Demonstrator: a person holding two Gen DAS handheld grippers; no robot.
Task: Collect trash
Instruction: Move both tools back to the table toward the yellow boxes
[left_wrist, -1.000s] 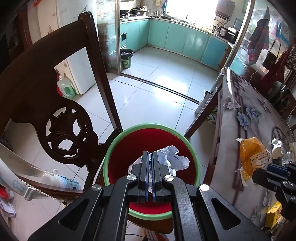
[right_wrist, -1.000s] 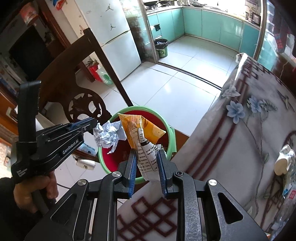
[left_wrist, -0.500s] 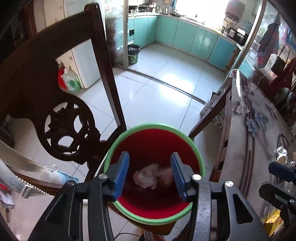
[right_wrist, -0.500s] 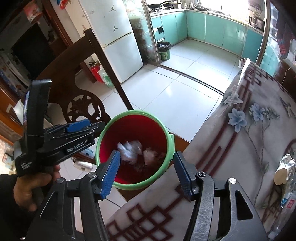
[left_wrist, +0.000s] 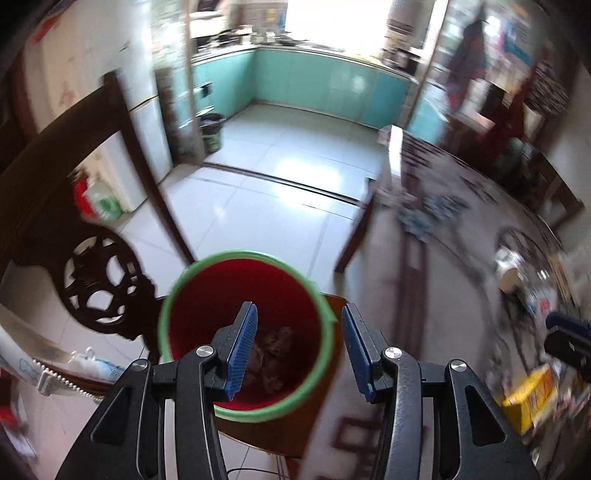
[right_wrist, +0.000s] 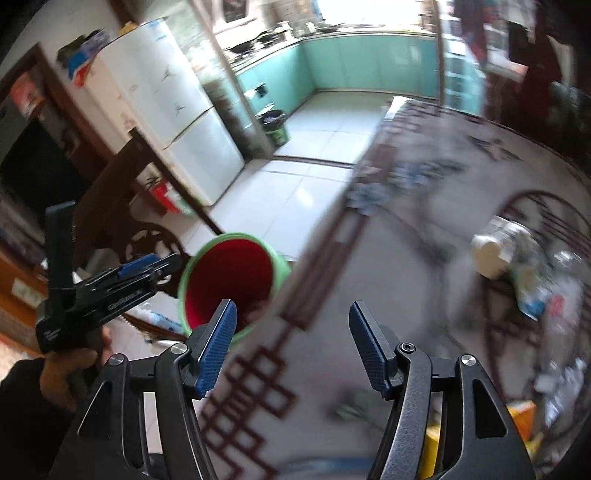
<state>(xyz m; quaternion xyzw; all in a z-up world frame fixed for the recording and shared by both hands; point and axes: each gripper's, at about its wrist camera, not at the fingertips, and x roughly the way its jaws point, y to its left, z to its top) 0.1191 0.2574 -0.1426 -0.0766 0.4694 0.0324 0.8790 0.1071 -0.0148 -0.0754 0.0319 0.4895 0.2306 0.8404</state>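
A red bucket (left_wrist: 207, 295) with a green rim stands on a chair seat beside the table. Crumpled trash (left_wrist: 275, 343) lies at its bottom. My left gripper (left_wrist: 299, 332) hangs open above the bucket's right half, with nothing between its fingers. In the right wrist view the bucket (right_wrist: 229, 273) is at the lower left. My right gripper (right_wrist: 291, 332) is over the table's edge beside it, its jaws opening and empty. The left gripper (right_wrist: 147, 269) shows there too, held by a hand just left of the bucket. Both views are blurred.
A dark carved wooden chair (left_wrist: 92, 258) rises left of the bucket. The patterned tablecloth (right_wrist: 369, 258) carries a white cup (right_wrist: 491, 254), clear wrappers and a yellow box (left_wrist: 528, 395) at the right. A white fridge (right_wrist: 177, 122) and tiled kitchen floor lie beyond.
Both grippers opened and let go: the foil ball and the orange packet dropped into the bucket. Both hands then rose and swung right toward the table.
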